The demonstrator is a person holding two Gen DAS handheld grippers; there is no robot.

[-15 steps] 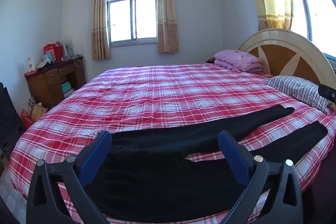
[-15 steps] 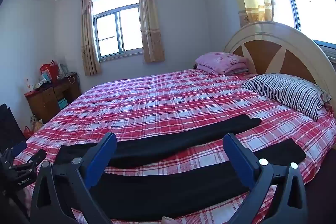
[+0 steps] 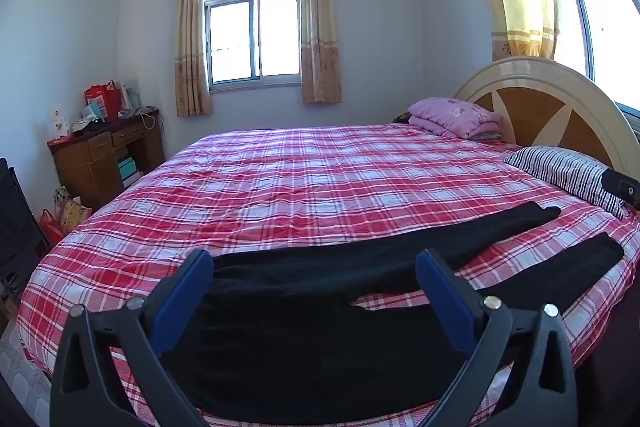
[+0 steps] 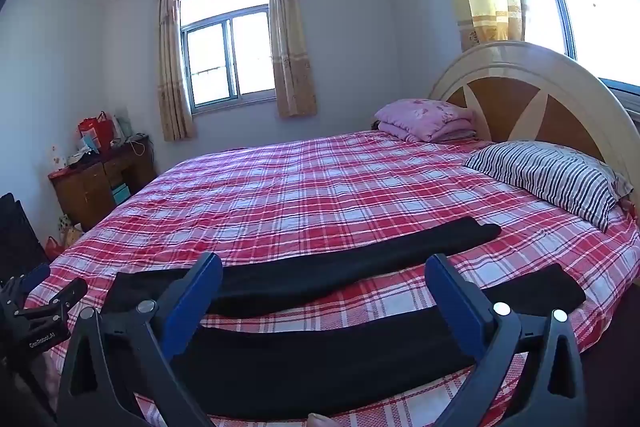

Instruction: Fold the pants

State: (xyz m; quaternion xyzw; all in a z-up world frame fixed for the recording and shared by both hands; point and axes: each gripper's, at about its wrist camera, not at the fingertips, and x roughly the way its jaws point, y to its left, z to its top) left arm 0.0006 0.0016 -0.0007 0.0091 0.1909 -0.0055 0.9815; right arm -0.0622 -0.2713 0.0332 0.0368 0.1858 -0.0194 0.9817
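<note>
Black pants point(image 3: 320, 331) lie flat along the near edge of a red plaid bed point(image 3: 312, 179), waist to the left, both legs spread apart toward the right. My left gripper point(image 3: 314, 263) hovers open above the waist and crotch area, nothing between its blue fingers point(image 3: 184, 295). In the right wrist view the pants point(image 4: 320, 351) show both legs, the far one point(image 4: 360, 259) angled away. My right gripper point(image 4: 324, 267) hangs open over the near leg, holding nothing. The left gripper point(image 4: 36, 307) shows at the left edge of that view.
A striped pillow point(image 4: 552, 179) and a folded pink blanket point(image 4: 424, 119) rest by the round headboard point(image 4: 532, 95). A wooden desk point(image 3: 104, 151) with bags stands at the far left wall. A dark chair point(image 3: 16, 227) is beside the bed. A fingertip point(image 4: 320, 421) shows at the bottom edge.
</note>
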